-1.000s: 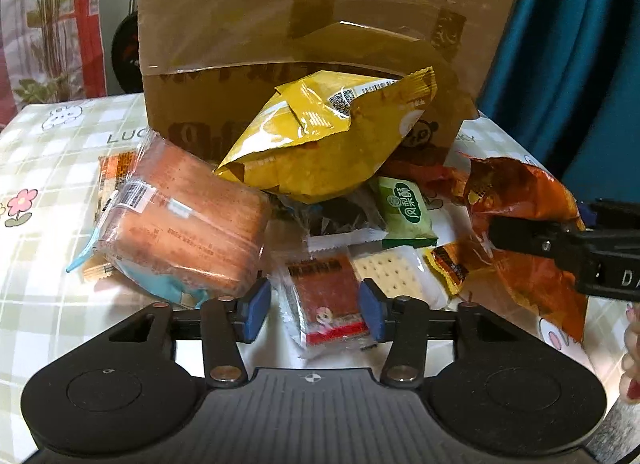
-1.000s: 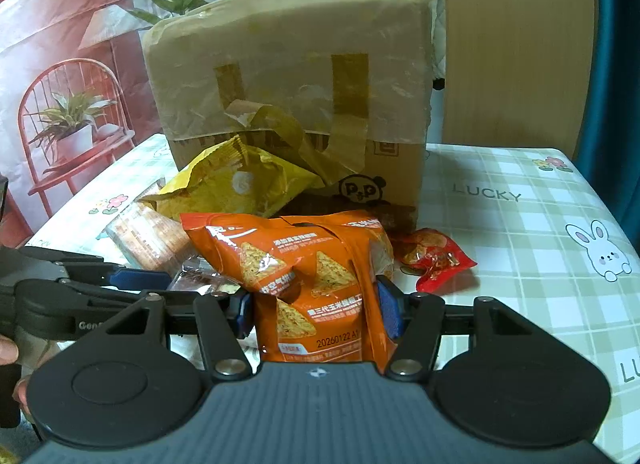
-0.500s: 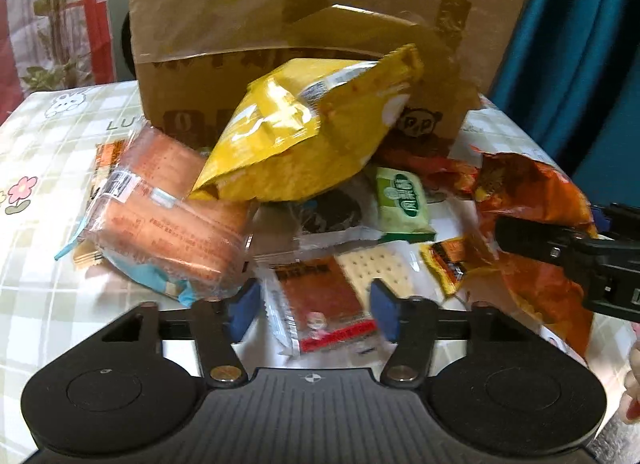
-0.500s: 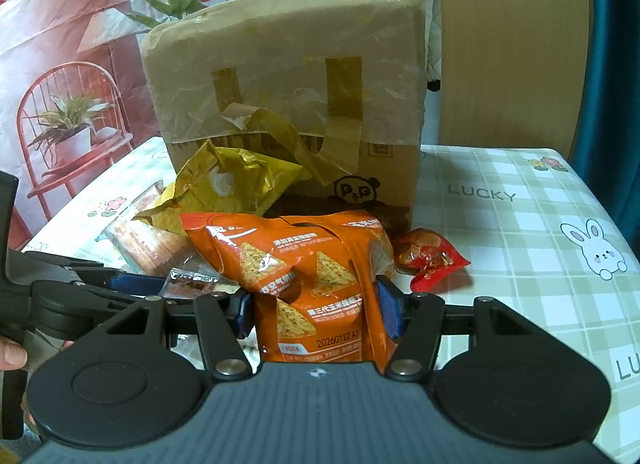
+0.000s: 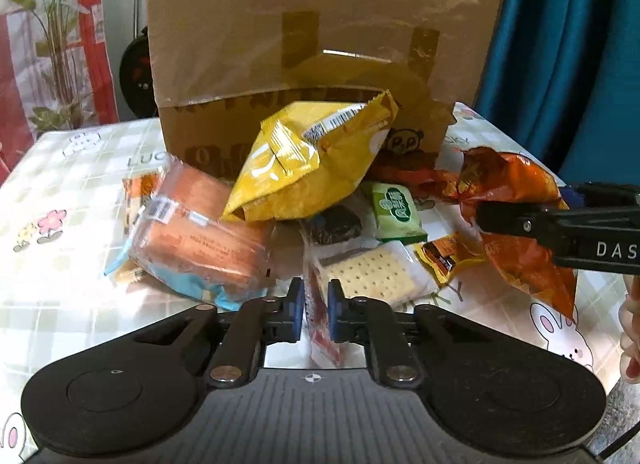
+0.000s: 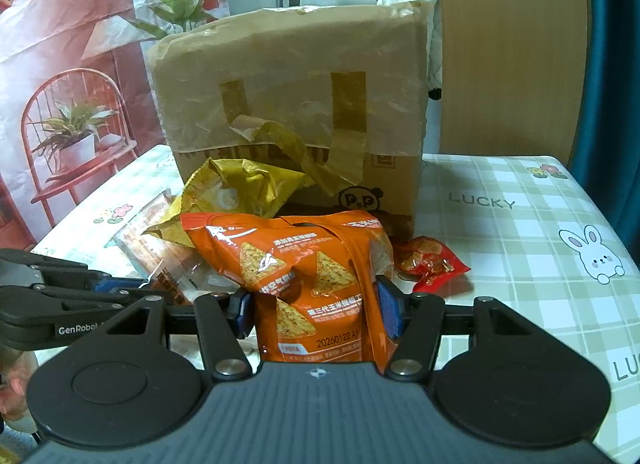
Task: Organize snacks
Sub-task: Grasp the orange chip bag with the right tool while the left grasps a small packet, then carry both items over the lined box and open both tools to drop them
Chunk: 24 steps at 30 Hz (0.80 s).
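Note:
My left gripper [image 5: 316, 310] is shut on a small red snack packet [image 5: 320, 320], pinched on edge and lifted slightly at the near edge of the snack pile. My right gripper [image 6: 314, 306] is shut on an orange corn chip bag [image 6: 308, 280], which also shows in the left wrist view [image 5: 516, 216]. The pile holds a yellow bag [image 5: 308, 160], an orange bread pack [image 5: 200, 236], a cracker pack [image 5: 372, 272], a green packet [image 5: 396, 208] and a dark snack [image 5: 332, 224]. A red packet [image 6: 428, 264] lies to the right of the chip bag.
A tall taped cardboard box [image 5: 300, 64] stands behind the pile on the checked tablecloth [image 6: 520, 232]. A blue curtain [image 5: 568, 56] hangs at the right. The left gripper's body shows at the left edge of the right wrist view [image 6: 60, 304].
My left gripper closed on the red snack packet and turned it on edge, lifting it a little. The right gripper kept hold of the orange bag and barely moved.

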### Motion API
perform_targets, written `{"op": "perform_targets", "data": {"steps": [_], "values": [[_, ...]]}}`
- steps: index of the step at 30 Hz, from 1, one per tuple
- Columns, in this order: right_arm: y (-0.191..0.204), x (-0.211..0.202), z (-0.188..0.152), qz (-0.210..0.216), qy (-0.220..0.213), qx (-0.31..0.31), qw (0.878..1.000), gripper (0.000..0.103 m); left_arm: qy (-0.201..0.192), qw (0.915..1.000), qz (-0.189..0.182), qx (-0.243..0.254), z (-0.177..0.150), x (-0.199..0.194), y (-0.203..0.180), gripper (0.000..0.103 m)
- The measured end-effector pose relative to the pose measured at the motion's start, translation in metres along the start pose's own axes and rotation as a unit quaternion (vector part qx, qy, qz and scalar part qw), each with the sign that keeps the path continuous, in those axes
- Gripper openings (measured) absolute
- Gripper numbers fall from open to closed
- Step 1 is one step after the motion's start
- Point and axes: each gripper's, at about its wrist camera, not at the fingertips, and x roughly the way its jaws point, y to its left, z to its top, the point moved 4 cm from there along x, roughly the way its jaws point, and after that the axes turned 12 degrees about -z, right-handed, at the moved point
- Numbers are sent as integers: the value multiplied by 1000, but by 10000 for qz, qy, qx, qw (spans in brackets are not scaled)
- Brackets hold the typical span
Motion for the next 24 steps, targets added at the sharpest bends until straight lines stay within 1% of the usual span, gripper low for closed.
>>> {"op": "perform_targets", "data": {"steps": [2, 4, 14, 18, 24], "values": [[1, -1, 0, 0, -20, -15, 10000, 60, -15, 9999, -99, -75, -3, -1, 1, 9], [1, -4, 0, -6, -33, -29, 10000, 60, -65, 9999, -141, -17, -3, -5, -1, 6], [-4, -15, 6, -60, -189, 37, 9998, 60, -681, 9976, 3, 156, 16, -33, -2, 5], [-8, -24, 16, -77, -359, 94, 9993, 60, -994, 9948, 63, 226, 31, -51, 2, 5], [-17, -46, 45, -126, -815, 194, 9964, 60, -1601, 9862, 160, 385, 66, -85, 5, 5]]}}
